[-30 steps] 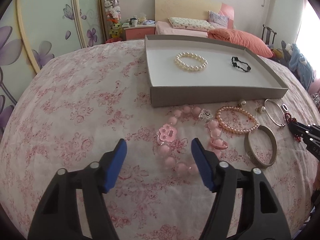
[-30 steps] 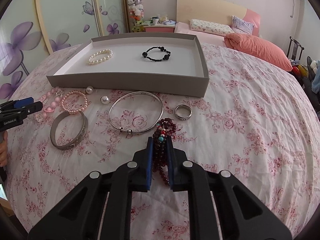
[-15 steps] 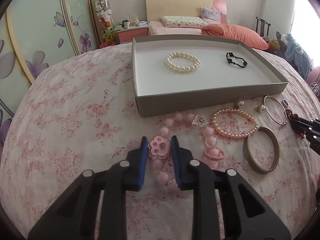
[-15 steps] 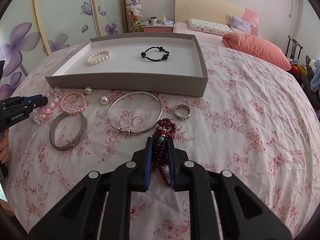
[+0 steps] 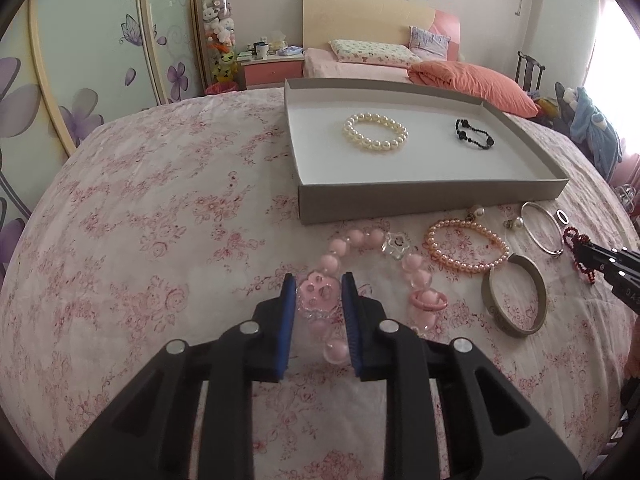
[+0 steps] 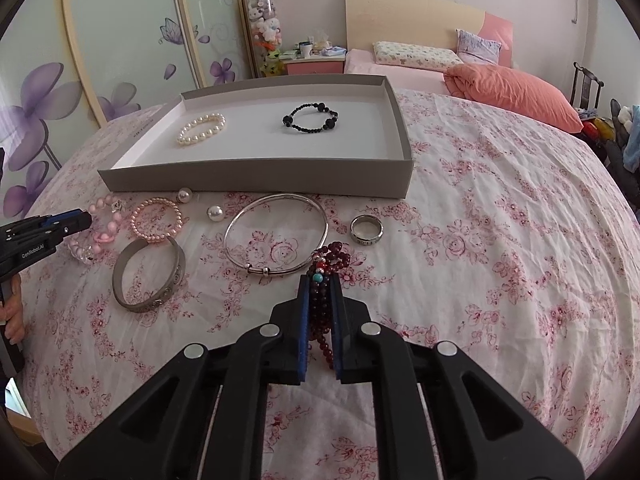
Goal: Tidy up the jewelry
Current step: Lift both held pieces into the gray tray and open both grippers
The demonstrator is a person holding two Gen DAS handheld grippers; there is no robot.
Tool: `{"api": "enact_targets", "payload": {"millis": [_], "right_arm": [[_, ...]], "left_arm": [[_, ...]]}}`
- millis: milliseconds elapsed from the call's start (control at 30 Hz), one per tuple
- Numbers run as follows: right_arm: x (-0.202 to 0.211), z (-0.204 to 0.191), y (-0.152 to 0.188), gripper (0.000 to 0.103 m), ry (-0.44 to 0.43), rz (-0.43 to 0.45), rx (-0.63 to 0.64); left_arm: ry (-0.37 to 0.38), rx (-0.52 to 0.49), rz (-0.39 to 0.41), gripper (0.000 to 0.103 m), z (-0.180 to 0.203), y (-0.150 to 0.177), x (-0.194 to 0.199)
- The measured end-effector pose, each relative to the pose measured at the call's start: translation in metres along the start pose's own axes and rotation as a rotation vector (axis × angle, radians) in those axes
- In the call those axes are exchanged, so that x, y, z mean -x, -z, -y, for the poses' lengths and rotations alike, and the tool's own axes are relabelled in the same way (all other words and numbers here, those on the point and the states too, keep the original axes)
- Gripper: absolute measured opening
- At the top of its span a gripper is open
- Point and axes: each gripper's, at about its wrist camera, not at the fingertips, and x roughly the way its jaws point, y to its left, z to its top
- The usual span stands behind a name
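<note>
Left gripper (image 5: 318, 294) clamps pink bead bracelet (image 5: 416, 276); right gripper (image 6: 320, 292) clamps dark red beads (image 6: 332, 254). Tray (image 6: 256, 178) lies straight ahead of both.

Seven bracelets (image 6: 276, 234), two pearl earrings (image 6: 215, 213), one ring (image 6: 367, 231), one tray (image 6: 256, 176).
</note>
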Motion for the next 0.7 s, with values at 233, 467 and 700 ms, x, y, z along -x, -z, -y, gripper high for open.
{"api": "enact_targets", "payload": {"millis": [233, 467, 700], "right_arm": [[0.017, -0.004, -0.005, 0.010, -0.025, 0.056, -0.013], [0.036, -0.017, -0.013, 0.010, -0.068, 0.121, -0.001], [0.056, -0.029, -0.020, 0.010, -0.107, 0.194, 0.001]], "left_arm": [[0.048, 0.042, 0.054, 0.023, -0.006, -0.001, 0.024], [0.097, 0.063, 0.105, 0.023, -0.003, -0.003, 0.047], [0.132, 0.071, 0.156, 0.023, 0.004, -0.006, 0.065]]}}
